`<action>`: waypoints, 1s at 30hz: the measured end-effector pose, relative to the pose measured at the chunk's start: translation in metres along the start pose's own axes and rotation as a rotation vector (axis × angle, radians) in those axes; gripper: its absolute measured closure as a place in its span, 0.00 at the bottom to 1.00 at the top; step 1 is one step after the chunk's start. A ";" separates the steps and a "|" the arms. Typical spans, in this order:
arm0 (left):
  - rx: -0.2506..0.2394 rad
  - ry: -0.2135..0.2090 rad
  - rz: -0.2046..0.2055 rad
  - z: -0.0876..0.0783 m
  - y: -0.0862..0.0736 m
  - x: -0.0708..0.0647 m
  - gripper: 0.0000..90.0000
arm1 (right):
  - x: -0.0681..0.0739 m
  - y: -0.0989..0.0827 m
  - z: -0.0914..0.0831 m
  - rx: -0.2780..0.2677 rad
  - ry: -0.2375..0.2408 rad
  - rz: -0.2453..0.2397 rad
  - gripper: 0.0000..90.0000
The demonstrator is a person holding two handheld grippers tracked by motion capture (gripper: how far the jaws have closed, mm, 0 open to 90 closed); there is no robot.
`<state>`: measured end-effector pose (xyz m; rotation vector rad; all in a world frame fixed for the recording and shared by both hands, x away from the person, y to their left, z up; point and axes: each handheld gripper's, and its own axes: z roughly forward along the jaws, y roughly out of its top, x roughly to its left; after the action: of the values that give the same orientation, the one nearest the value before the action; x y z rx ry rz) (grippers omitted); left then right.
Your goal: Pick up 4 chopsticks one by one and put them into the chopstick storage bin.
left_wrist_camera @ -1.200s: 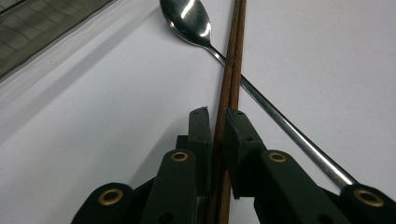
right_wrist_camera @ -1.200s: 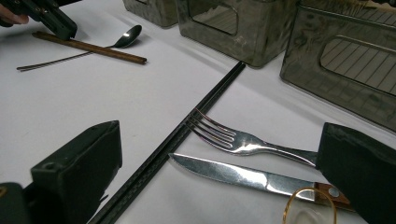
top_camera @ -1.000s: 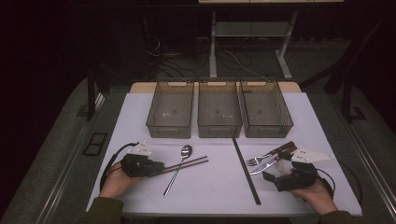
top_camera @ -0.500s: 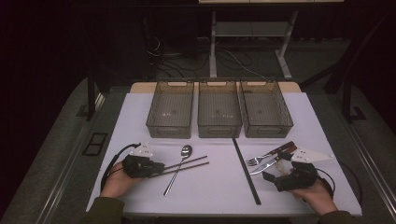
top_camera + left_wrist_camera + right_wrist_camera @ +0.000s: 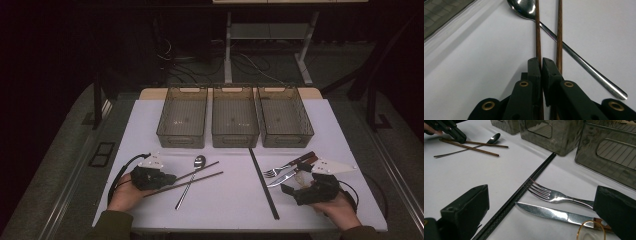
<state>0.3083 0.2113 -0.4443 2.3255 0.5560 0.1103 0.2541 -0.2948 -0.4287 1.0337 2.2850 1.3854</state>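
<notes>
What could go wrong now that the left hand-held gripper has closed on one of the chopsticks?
1. The left hand-held gripper pinches one chopstick near its end, so the long free part could swing or slip on lifting.
2. That chopstick crosses over the spoon, and the second chopstick lies close beside it; lifting could drag either along.
3. The jaws have just been closing; if the grip is off-centre, the thin stick may twist out.

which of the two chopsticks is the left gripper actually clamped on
The left gripper pinches the left chopstick in its own view, the one crossing the spoon near its bowl. The other chopstick runs free just outside the right jaw.
</notes>
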 end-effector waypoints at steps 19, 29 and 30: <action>-0.009 -0.007 0.019 -0.001 0.001 0.000 0.94 | 0.000 0.000 0.000 0.000 0.000 0.000 0.01; -0.025 -0.003 0.015 -0.004 0.003 -0.001 0.94 | 0.000 0.000 0.000 0.000 -0.001 0.001 0.01; -0.032 -0.002 0.011 -0.004 0.003 -0.001 0.94 | 0.000 0.000 0.000 0.000 -0.001 0.001 0.01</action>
<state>0.3074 0.2115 -0.4395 2.2981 0.5362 0.1213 0.2541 -0.2946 -0.4288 1.0363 2.2840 1.3843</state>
